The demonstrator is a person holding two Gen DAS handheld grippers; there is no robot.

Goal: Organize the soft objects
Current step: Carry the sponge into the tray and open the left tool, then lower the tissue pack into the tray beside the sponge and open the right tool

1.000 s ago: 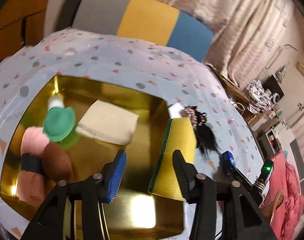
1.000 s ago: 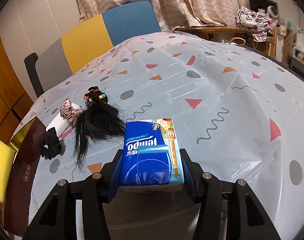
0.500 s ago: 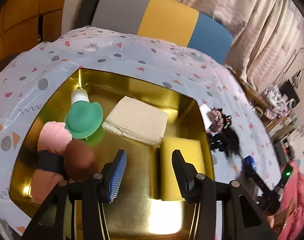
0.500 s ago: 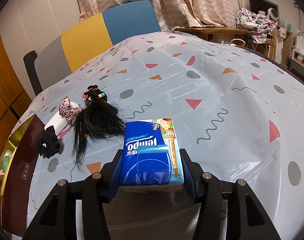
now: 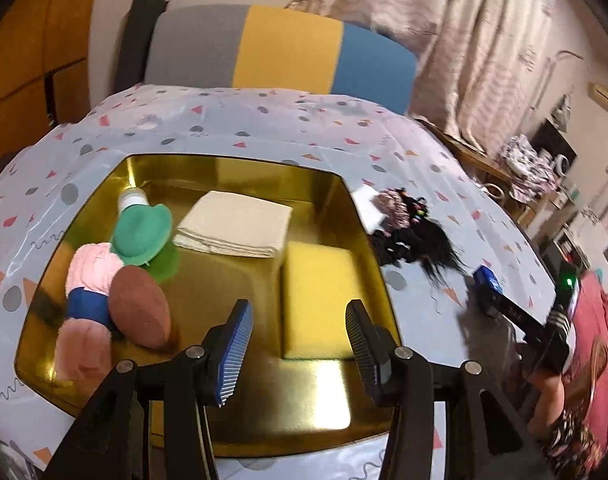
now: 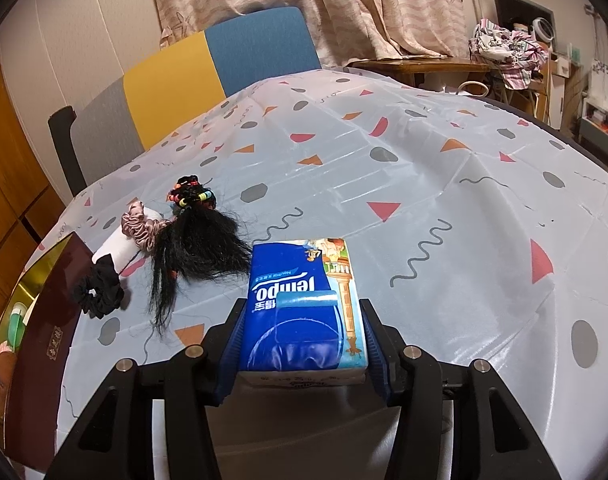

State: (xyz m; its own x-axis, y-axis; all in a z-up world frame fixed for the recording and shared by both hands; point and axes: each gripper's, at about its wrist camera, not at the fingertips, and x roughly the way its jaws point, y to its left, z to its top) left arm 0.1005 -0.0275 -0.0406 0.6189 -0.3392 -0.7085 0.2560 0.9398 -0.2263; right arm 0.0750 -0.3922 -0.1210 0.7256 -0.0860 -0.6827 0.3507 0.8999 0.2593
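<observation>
My left gripper (image 5: 298, 344) is open and empty above the gold tray (image 5: 240, 164). In the tray lie a yellow sponge (image 5: 320, 292), a folded cream cloth (image 5: 234, 224), a green hat (image 5: 142, 234), a pink plush (image 5: 92, 276) and a brown ball (image 5: 140, 312). My right gripper (image 6: 302, 340) is shut on a blue Tempo tissue pack (image 6: 304, 304), low over the table. A black hairpiece (image 6: 200, 252), a pink scrunchie (image 6: 138, 228) and a black scrunchie (image 6: 98, 286) lie on the tablecloth left of it.
The tray's dark red outer wall (image 6: 44, 320) stands at the left in the right wrist view. A grey, yellow and blue chair (image 5: 280, 50) stands behind the table. Curtains and a cluttered side table (image 6: 504, 52) are at the back right.
The yellow sponge left my left gripper and now lies flat in the tray. My left gripper pulled back and up. My right gripper stayed still with the tissue pack.
</observation>
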